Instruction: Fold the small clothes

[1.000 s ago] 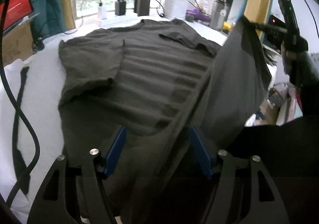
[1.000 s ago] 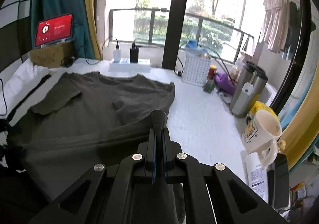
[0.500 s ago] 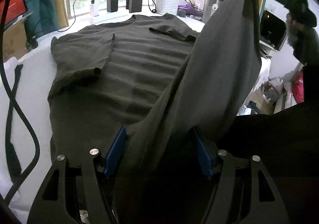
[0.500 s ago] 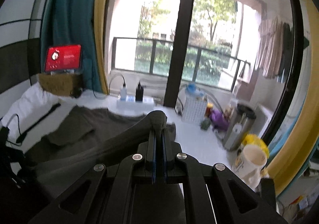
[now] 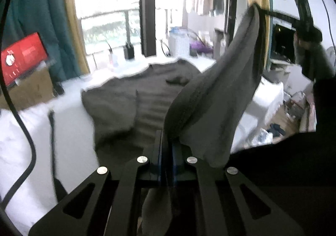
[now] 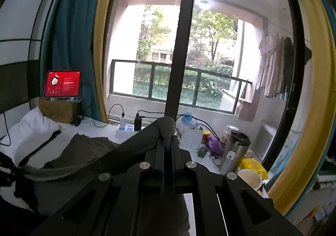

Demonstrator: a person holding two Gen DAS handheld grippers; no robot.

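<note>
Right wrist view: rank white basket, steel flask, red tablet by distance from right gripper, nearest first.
From the right gripper:
1. white basket, just ahead, slightly right.
2. steel flask, further right.
3. red tablet, far left, on the cardboard box.

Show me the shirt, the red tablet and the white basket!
shirt (image 5: 222, 97), left wrist view, lifted hem part.
red tablet (image 6: 63, 84), right wrist view, middle of screen.
white basket (image 6: 192, 139), right wrist view, front wall.
</note>
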